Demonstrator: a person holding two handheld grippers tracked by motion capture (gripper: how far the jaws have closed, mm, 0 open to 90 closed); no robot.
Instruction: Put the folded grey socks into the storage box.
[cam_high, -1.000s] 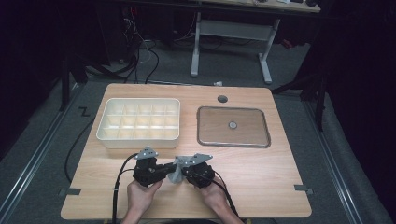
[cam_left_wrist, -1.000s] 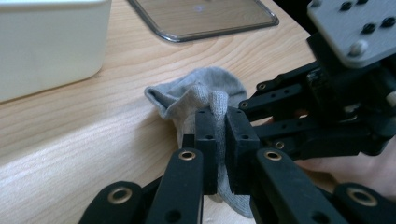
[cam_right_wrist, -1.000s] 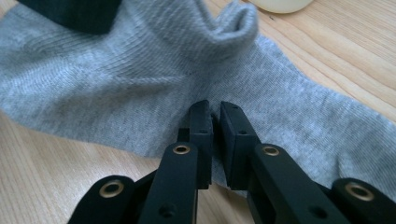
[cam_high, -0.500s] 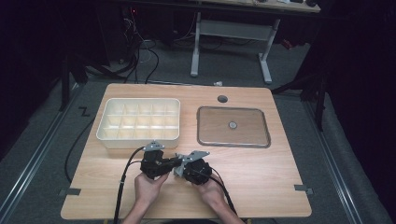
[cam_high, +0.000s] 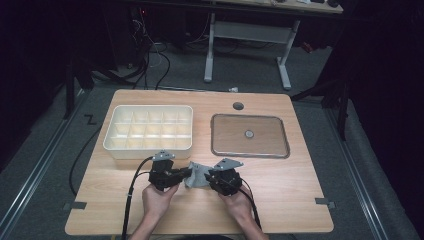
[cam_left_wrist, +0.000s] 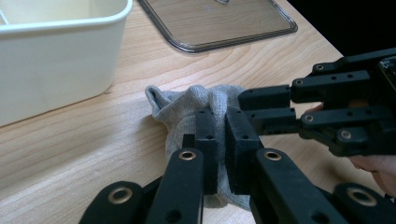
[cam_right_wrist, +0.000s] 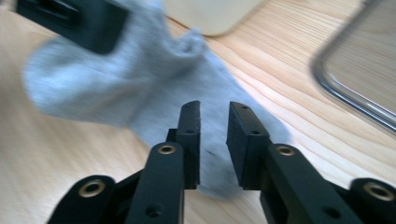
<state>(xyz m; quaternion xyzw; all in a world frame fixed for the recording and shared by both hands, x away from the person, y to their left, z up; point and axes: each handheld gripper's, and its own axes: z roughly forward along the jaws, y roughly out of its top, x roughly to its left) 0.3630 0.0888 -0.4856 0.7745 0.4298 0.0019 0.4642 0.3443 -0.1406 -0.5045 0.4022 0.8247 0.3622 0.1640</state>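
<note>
The grey sock lies bunched on the counter just before the compartment box. The left claw pinches it; the right claw, jaws just opening, has let go. Folding seems underway; next it likely needs a fresh grip.

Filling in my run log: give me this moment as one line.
left gripper: shut on grey sock | right gripper: fingers just opening, not gripping the sock | tray, lid: untouched

Your left gripper has its jaws clamped tight, pointing toward your right gripper, whose jaws have just been opening and stand slightly parted; both hands low.
</note>
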